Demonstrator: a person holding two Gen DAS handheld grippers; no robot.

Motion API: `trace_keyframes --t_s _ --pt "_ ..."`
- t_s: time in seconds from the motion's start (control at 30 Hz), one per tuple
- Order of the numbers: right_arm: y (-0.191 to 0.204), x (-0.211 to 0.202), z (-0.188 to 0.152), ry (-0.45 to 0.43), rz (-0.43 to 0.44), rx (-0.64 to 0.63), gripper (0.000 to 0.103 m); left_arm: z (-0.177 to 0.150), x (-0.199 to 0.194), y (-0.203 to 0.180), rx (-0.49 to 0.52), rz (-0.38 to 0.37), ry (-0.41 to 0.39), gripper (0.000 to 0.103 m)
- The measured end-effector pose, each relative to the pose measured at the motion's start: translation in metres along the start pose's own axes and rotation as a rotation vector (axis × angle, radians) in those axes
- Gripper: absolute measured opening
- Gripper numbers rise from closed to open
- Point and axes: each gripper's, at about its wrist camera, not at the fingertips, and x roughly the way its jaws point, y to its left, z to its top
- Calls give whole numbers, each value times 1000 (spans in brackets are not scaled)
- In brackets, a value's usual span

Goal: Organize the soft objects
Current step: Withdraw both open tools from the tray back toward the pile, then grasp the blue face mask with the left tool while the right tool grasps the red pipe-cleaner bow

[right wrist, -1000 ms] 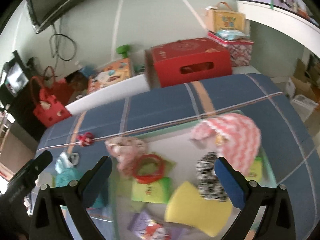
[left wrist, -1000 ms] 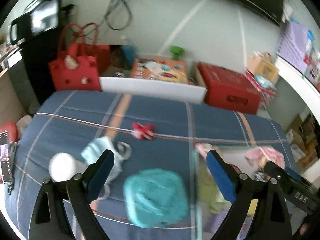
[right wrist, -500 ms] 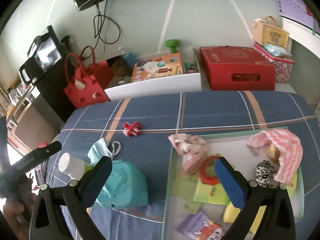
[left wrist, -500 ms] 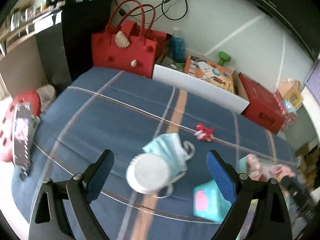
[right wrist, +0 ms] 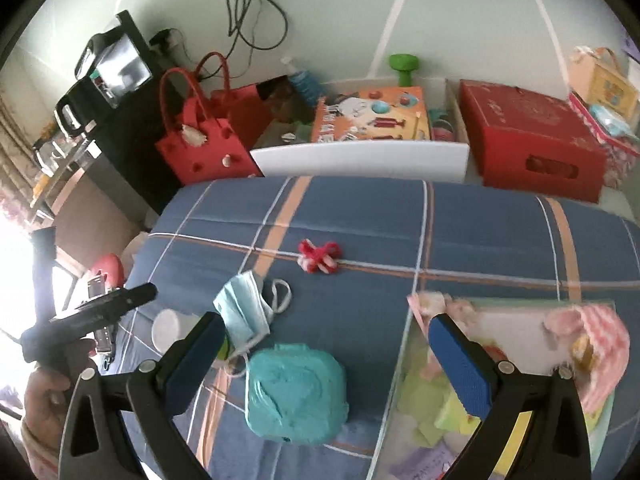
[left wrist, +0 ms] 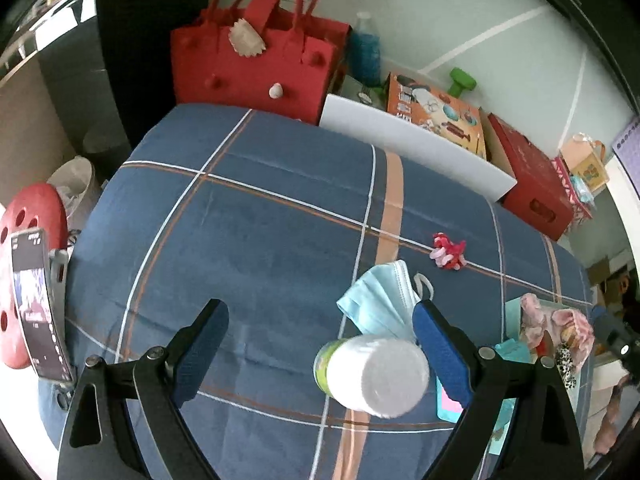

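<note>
Left gripper (left wrist: 316, 344) is hanging wide open, holding nothing; a white-capped bottle (left wrist: 372, 376) is standing between its fingers. Right gripper (right wrist: 324, 360) is likewise spread, hovering over a teal pouch (right wrist: 296, 392). Face mask (right wrist: 244, 312) & red-pink scrunchie (right wrist: 318, 256) are lying mid-bed on the blue plaid cover (left wrist: 260, 240); clear bin (right wrist: 400, 360) w/ soft items is sitting nr the right edge.

Both views above one bedspread (left wrist: 260, 240)

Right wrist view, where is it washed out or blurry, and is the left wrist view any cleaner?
Right wrist view: strong glare blows out the left edge, and the tray contents at lower right are smeared. Left wrist view: evener light, no blown-out patch; the white-capped bottle looks soft. Both bend straight lines at the rim.
</note>
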Motion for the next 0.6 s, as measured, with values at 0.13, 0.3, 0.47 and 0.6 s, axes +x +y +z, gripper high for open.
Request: trace_keyframes --t_s 0.13,0.3,0.47,0.6 --pt "9 7 11 1 2 -26 103 8 6 -2 25 -10 6 93" --pt "15 26 18 33 -77 -76 103 19 23 -7 51 -39 39 93" --pt "18 58 30 100 -48 -113 101 31 53 -13 89 -72 125 93" --pt "17 92 33 177 -14 -139 91 37 77 -19 149 -99 197 93"
